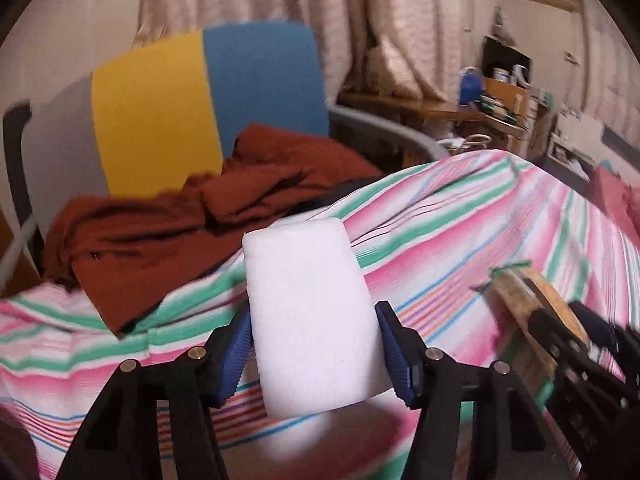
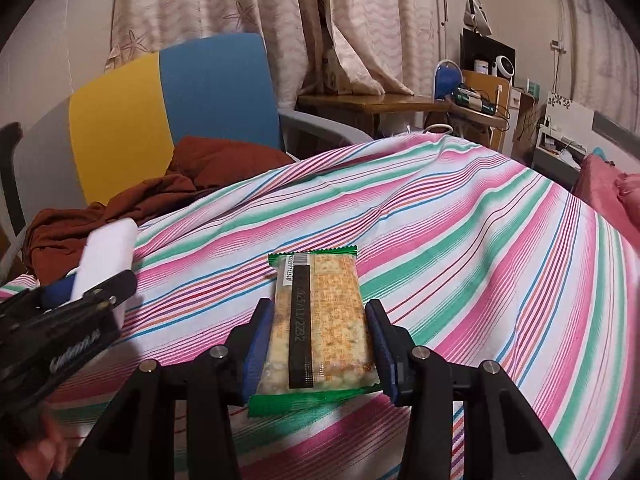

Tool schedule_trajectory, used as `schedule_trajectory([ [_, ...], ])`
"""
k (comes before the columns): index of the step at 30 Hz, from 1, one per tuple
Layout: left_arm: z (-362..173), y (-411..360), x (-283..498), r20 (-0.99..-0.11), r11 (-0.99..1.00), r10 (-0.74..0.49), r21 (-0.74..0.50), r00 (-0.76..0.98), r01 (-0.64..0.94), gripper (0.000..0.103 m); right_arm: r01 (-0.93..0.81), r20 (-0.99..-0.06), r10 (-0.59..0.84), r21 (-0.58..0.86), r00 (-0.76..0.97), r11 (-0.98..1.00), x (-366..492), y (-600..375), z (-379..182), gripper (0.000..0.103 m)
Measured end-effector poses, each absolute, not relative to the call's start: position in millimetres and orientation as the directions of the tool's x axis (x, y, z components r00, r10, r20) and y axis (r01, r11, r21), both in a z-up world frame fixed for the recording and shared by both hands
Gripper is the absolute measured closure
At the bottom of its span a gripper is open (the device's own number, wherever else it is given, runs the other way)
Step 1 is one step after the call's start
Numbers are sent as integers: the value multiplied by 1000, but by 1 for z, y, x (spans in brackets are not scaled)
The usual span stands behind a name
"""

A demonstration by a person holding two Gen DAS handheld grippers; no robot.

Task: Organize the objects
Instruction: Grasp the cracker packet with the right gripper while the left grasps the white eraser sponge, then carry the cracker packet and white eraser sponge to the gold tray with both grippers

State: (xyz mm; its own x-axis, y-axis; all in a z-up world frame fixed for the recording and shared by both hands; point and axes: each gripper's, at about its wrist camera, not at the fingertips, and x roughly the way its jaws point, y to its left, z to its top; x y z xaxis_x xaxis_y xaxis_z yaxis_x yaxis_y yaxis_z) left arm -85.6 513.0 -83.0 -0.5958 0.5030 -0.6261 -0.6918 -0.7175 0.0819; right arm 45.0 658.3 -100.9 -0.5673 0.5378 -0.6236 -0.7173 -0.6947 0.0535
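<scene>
A white foam-like block (image 1: 308,300) stands between the blue pads of my left gripper (image 1: 312,312), which is shut on its two sides and holds it above the striped cloth (image 1: 460,232). In the right wrist view the same block (image 2: 106,252) sticks up from the left gripper (image 2: 92,280) at the far left. My right gripper (image 2: 318,306) is shut on a green-edged cracker packet (image 2: 320,320) with a black strip, just over the cloth. That packet (image 1: 516,292) and the right gripper (image 1: 560,332) show at the lower right of the left wrist view.
A rust-red cloth (image 1: 168,224) lies heaped on a chair (image 1: 208,100) with a yellow and blue back, behind the striped surface. A cluttered wooden desk (image 2: 400,102) stands by the curtains at the back right. Pink fabric (image 2: 612,196) lies at the right edge.
</scene>
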Motion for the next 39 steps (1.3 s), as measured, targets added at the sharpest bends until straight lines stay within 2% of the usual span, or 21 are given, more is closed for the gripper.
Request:
schedule_trajectory([
  [5, -75, 513, -59, -578, -678, 520, 169, -629, -715, 43, -718, -609, 553, 39, -569, -695, 46, 654, -98, 56],
  [12, -70, 487, -50, -570, -694, 529, 136, -629, -707, 43, -715, -575, 580, 12, -577, -699, 48, 641, -91, 56],
  [20, -67, 460, -15, -542, -654, 566, 164, -622, -738, 43, -708, -567, 574, 23, -591, -706, 56, 624, -87, 56],
  [39, -69, 395, 11, -564, -674, 557, 121, -610, -728, 43, -684, -560, 573, -14, -599, -729, 76, 570, -86, 56],
])
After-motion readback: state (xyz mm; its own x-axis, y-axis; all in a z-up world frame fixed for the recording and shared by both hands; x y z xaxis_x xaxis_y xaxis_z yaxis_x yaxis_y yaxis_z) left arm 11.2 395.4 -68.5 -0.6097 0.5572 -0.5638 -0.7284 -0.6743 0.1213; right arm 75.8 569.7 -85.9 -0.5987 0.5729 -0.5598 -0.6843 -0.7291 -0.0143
